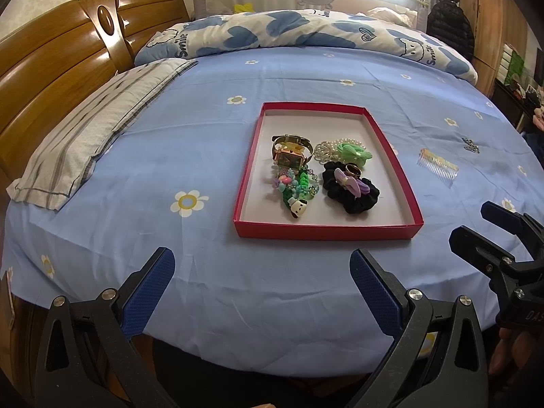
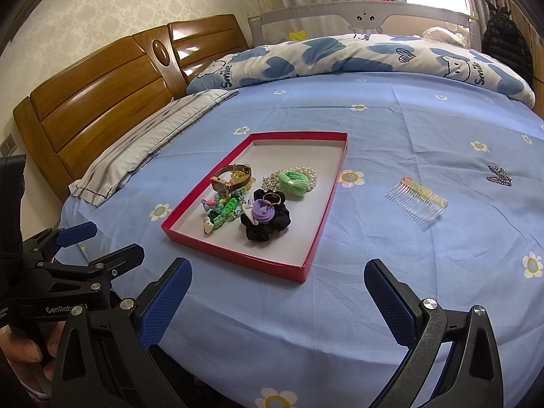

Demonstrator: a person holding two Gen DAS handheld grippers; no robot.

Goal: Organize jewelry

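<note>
Jewelry is mostly gathered already: the red tray point(image 2: 307, 268) sits on the blue bedsheet point(image 2: 408, 129) with a gold watch point(image 2: 231, 178), a pearl bracelet point(image 2: 307, 171), a green hair tie point(image 2: 292, 178), a beaded charm string point(image 2: 222, 209) and a black scrunchie point(image 2: 265, 224) with a ring point(image 2: 273, 198) resting on top of it. Two pieces lie outside, to the right of the tray on the sheet: a clear hair comb point(image 2: 418, 204), and farther off a small rhinestone clip point(image 2: 499, 174).

I have both tools hanging back over the near edge of the bed. My left gripper point(image 1: 261, 278) is spread wide and holds nothing; my right gripper point(image 2: 277, 287) is likewise released and empty, well apart from either stray piece.

I judge the comb is the next pick, and it worries me (thin, flat, pressed into soft fabric). My pads could pinch the sheet along with it and drag cloth, which might tug the tray and spill that loosely perched ring. Slippery plastic teeth could also twist out of a shallow grip. The rhinestone clip is smaller still, so a slightly off approach might only nudge it away.
</note>
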